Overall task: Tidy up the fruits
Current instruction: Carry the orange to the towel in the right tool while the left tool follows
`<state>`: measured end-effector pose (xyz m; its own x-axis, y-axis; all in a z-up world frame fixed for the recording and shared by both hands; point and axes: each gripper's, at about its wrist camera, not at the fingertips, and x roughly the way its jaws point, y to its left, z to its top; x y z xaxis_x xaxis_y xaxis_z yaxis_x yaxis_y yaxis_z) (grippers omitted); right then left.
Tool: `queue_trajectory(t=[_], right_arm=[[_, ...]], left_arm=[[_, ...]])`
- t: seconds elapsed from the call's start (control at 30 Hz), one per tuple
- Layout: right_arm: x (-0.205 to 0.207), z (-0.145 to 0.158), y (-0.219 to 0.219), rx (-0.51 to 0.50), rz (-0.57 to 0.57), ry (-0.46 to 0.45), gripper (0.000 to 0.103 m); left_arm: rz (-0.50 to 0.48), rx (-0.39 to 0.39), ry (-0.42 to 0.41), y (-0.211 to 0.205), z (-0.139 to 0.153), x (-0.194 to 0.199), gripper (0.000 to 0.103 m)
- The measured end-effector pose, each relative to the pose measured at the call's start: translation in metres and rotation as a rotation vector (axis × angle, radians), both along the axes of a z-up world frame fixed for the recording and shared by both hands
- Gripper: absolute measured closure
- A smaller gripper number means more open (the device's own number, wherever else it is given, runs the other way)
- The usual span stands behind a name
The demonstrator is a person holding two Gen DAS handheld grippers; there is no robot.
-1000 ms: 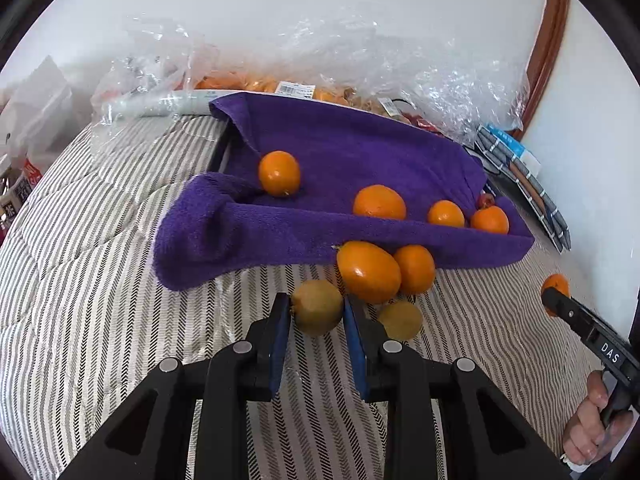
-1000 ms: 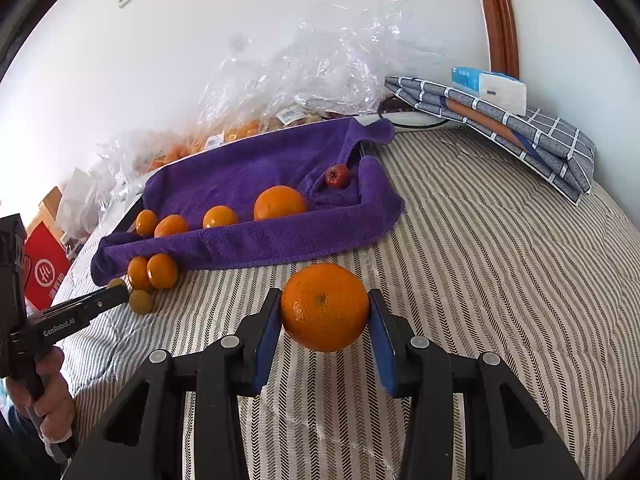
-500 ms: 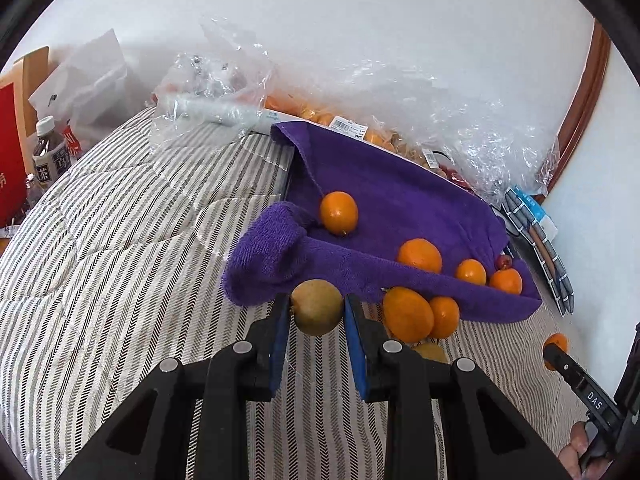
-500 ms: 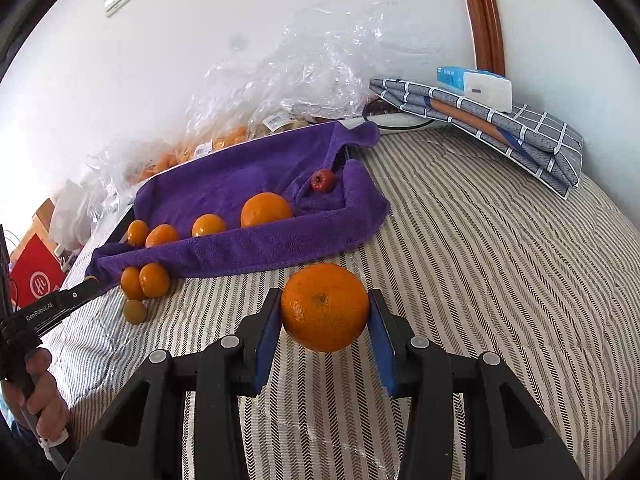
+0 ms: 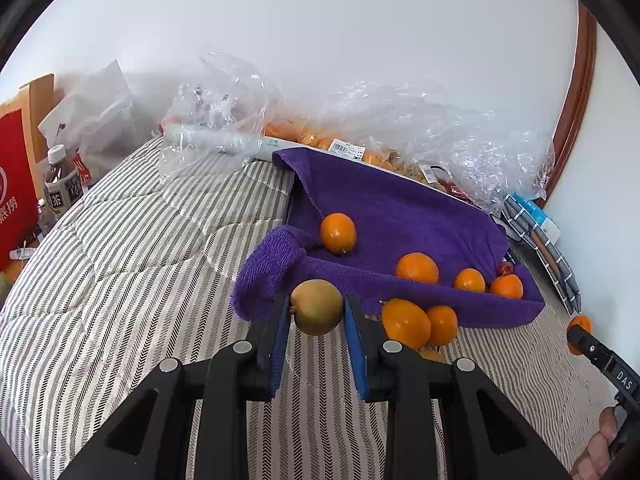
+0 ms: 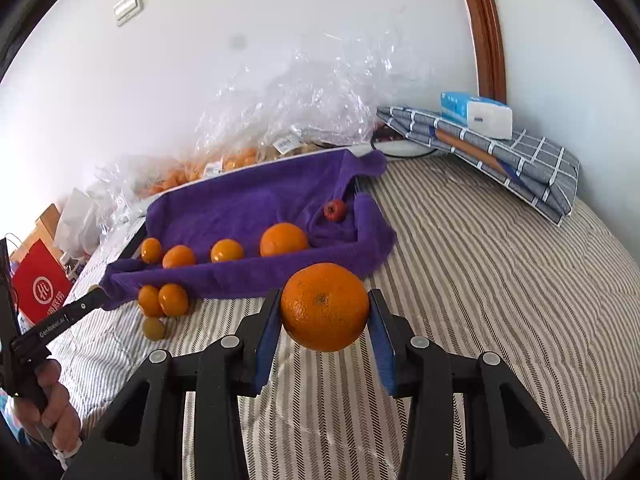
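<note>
Greenish-yellow fruit [image 5: 316, 307] and large orange [image 6: 325, 306] held aloft; small oranges [image 6: 227, 250] on purple towel [image 6: 248, 204]

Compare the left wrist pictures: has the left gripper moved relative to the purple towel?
Yes. The left gripper, holding the green-brown fruit, has swung leftward toward the purple towel's rolled left corner.

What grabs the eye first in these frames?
Each gripper holds a fruit above the striped bedding: the right gripper a big orange, the left gripper a greenish-brown fruit. Behind them, a purple towel carries four oranges and a small red fruit.
</note>
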<state>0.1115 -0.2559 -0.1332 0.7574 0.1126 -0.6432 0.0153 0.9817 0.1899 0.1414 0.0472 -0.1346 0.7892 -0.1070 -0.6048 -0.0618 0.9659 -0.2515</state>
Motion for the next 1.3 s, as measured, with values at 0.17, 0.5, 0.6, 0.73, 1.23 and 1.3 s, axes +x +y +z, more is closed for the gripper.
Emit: queue_trajectory(t=[0.17,0.5,0.6,0.73,1.23,1.3], right_arm=[[-0.001,0.011,0.007,-0.004,0.023,-0.019,0.061],[0.011,0.021,0.025,-0.035,0.081,-0.045,0.061],[0.019,0.026,0.030,-0.039,0.093,-0.062,0.061],[0.031,0.032,0.032,-0.034,0.095,-0.078,0.061],[0.077,0.045,0.035,-0.041,0.093,-0.128,0.061],[0.082,0.046,0.036,-0.045,0.096,-0.129,0.061]], left_arm=[[-0.016,0.008,-0.018,-0.003,0.005,-0.005,0.077],[0.006,0.002,-0.068,0.006,0.049,-0.003,0.077],[0.011,0.024,-0.088,0.005,0.059,0.004,0.077],[0.016,0.014,-0.087,0.003,0.066,0.018,0.077],[0.019,0.019,-0.070,-0.010,0.061,0.071,0.077],[0.023,0.015,-0.059,-0.008,0.060,0.079,0.077]])
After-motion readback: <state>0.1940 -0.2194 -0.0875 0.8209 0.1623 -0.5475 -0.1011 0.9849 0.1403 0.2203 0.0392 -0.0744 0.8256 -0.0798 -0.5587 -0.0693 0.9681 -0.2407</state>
